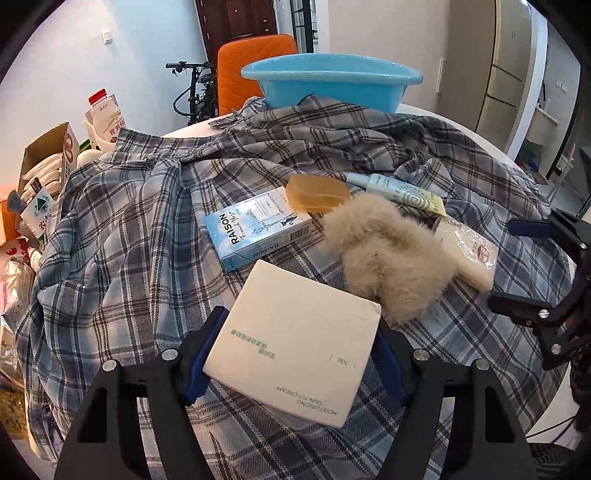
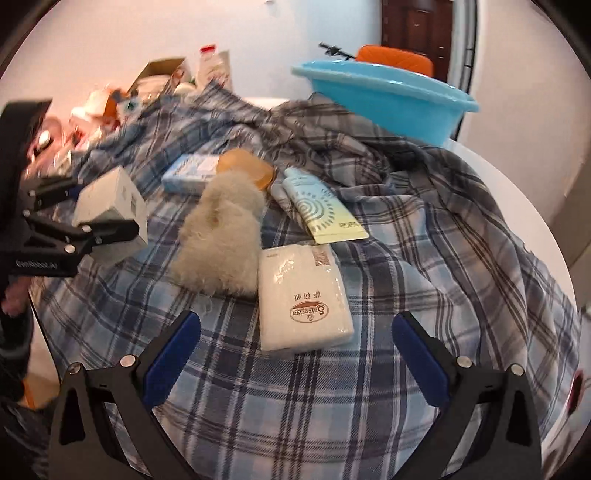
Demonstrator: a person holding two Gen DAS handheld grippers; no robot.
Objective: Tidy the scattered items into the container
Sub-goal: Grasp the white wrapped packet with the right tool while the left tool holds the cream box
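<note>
Matte cream box (image 1: 295,341) clamped in left claw (image 1: 291,354); right claw (image 2: 295,350) gapes over crinkly tissue pack (image 2: 303,299).

The room is bright and the light is soft, so shadows are faint. Both pictures bend like a fish's eye, with black round corners, and the door (image 1: 236,22) looks curved. The left wrist view is sharp, but the right wrist view is smeary, most at the clutter (image 2: 99,107) on its left.

- Left gripper (image 1: 291,354): black angular frame, silver round screws, blue finger pads (image 1: 201,360).
- Right gripper (image 2: 295,354): the same black frame, silver screws, blue pads (image 2: 171,363).
</note>
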